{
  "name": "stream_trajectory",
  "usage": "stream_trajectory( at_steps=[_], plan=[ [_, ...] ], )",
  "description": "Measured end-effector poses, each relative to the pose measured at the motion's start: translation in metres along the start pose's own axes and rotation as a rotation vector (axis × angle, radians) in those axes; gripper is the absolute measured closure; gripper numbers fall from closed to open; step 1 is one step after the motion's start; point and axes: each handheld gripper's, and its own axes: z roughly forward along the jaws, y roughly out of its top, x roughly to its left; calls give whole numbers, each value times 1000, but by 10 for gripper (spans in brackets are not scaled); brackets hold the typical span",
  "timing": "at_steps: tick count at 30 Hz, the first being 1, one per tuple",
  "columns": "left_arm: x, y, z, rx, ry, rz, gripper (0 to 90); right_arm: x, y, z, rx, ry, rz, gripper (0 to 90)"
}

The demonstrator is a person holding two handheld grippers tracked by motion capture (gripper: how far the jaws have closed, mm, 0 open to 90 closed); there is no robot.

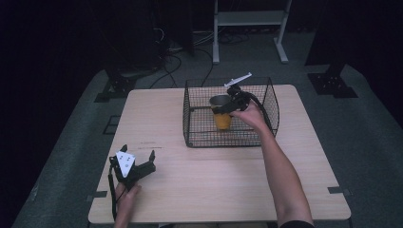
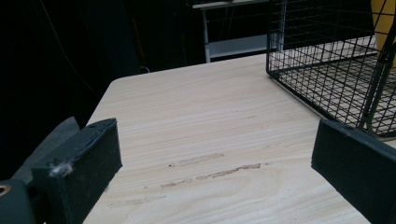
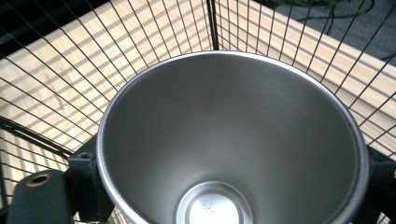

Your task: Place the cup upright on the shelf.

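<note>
Right gripper (image 1: 227,107) grips cup (image 1: 221,118) (upright) inside basket (image 1: 199,135).

My cup (image 3: 229,140) is brushed matt metal inside; the basket (image 1: 190,102) is black wire, the table (image 1: 214,180) pale smooth wood.

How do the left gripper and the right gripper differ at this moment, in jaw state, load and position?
The left gripper has its jaws spread wide with nothing between them; the right gripper has its jaws closed around the yellow cup. The left gripper sits low over the bare wooden table near its front left corner; the right gripper is inside the wire basket, holding the cup upright. Both are black, hand-held and two-jawed.
</note>
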Motion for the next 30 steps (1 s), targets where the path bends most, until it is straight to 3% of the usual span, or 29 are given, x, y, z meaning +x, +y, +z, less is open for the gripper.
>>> stream_trajectory(
  at_steps=[9,14,26,30],
  plan=[
    [0,0,0,0,0,3,8,-3,-3,7,19,-20,-5,121],
    [0,0,0,0,1,1,8,-3,-5,10,63,-14,-21,121],
    [-1,0,0,-1,0,7,8,2,-7,7,83,-23,-83,113],
    [-1,0,0,-2,0,6,8,3,-9,6,77,-19,-85,107]
  ],
)
